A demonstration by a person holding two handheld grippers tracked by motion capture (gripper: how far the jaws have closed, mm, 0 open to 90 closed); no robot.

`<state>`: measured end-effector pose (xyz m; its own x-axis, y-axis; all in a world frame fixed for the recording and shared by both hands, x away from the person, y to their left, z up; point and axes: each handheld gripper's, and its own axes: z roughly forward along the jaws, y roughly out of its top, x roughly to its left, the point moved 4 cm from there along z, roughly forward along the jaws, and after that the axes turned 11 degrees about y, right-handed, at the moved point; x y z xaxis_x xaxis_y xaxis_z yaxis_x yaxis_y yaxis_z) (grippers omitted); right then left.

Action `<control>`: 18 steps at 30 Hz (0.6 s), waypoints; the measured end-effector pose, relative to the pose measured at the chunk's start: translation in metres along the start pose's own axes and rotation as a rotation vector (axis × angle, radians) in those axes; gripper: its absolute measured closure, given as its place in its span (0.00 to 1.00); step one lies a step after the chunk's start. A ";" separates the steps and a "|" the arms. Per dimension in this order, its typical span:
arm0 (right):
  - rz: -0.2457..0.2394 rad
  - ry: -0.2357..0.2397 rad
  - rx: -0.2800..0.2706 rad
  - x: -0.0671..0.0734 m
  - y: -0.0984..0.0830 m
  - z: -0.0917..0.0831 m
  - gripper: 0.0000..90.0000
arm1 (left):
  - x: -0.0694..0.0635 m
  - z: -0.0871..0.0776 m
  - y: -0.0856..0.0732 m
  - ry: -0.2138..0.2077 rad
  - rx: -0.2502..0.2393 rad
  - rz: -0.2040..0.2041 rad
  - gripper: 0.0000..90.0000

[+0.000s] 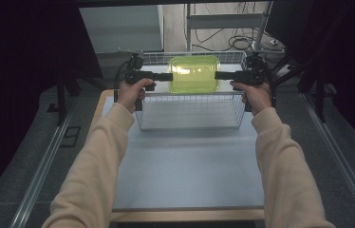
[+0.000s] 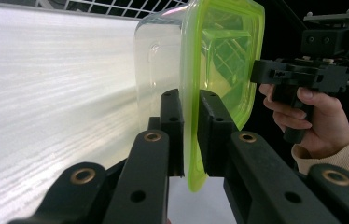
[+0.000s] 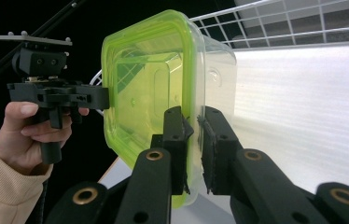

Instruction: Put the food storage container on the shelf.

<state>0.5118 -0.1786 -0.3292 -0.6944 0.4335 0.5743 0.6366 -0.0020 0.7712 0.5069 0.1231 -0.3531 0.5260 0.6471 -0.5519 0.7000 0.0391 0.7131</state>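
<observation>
Container with green lid held level above wire basket, near its far edge. Left gripper and right gripper clamped on opposite lid rims. Risk: rim-only grip; uneven pull could tilt, unseat lid, drop load.

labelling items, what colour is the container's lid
Translucent lime green lid, clearest in the right gripper view.

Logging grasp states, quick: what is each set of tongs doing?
Left tongs: shut on the green-lidded container.
Right tongs: shut on its opposite rim.
</observation>
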 end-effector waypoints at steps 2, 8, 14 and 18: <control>0.007 -0.002 0.000 -0.003 0.001 0.001 0.89 | 0.002 0.002 0.002 0.002 -0.001 -0.009 0.91; 0.035 -0.001 -0.006 -0.011 0.004 0.005 0.89 | 0.004 0.005 0.006 -0.001 -0.005 -0.050 0.90; 0.020 -0.063 -0.022 -0.014 0.003 0.007 0.82 | 0.005 0.006 0.008 0.050 -0.029 -0.048 0.81; 0.015 -0.101 -0.034 -0.021 0.003 0.006 0.72 | 0.008 0.005 0.008 0.064 -0.037 -0.040 0.68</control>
<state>0.5298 -0.1823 -0.3408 -0.6461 0.5221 0.5568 0.6340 -0.0391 0.7724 0.5193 0.1243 -0.3540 0.4652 0.6917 -0.5524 0.7008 0.0935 0.7072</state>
